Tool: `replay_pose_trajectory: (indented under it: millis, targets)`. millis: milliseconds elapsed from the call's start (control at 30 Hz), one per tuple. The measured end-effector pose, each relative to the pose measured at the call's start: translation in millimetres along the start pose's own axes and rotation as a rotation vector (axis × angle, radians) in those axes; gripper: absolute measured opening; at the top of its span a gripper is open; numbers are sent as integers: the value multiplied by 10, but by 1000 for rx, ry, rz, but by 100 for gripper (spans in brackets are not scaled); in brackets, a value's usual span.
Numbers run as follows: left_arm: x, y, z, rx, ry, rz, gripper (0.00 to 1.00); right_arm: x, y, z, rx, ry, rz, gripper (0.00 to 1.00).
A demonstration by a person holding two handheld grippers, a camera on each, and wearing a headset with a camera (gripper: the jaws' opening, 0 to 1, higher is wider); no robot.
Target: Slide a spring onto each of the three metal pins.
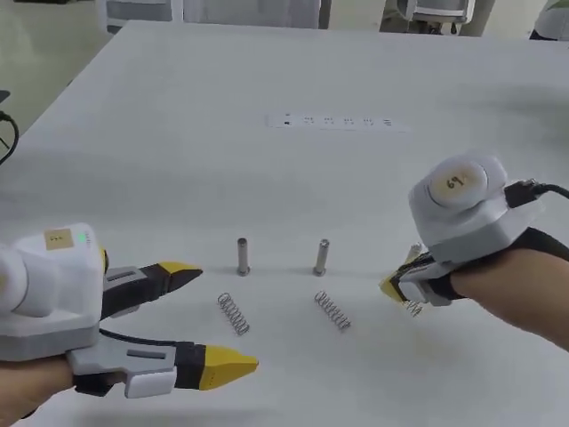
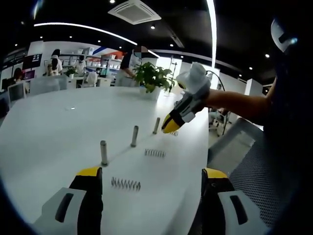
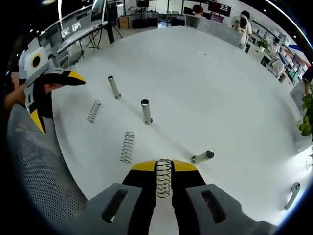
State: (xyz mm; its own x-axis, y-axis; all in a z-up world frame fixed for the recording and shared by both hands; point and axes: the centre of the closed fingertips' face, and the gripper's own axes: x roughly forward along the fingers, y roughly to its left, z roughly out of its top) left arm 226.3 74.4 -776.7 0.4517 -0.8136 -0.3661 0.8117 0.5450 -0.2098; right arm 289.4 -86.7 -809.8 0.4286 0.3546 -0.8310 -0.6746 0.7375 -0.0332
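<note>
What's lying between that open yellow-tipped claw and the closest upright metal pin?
A loose spring, flat on the table just ahead of the open left gripper and short of the nearest pin. The left gripper view shows it.

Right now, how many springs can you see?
3. The left spring and middle spring lie loose on the table; the third spring is pinched in the right hand-held gripper.

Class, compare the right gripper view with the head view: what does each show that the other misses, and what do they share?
Right gripper view: the third pin, close ahead of the right gripper, whose jaws are shut on a spring. Head view: a socket strip set into the table. Both: two upright pins, two loose springs lying flat, and the open left gripper.
</note>
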Motion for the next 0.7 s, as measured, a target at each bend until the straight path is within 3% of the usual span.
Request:
replay_pose_trajectory:
  millis: [267, 700]
  targets:
    - [-3, -20, 62, 4, -10, -5, 79, -217, 154, 298, 20, -126, 31, 8]
    - [-11, -57, 255, -1, -59, -20, 76, -573, 434, 847, -44, -289, 56, 8]
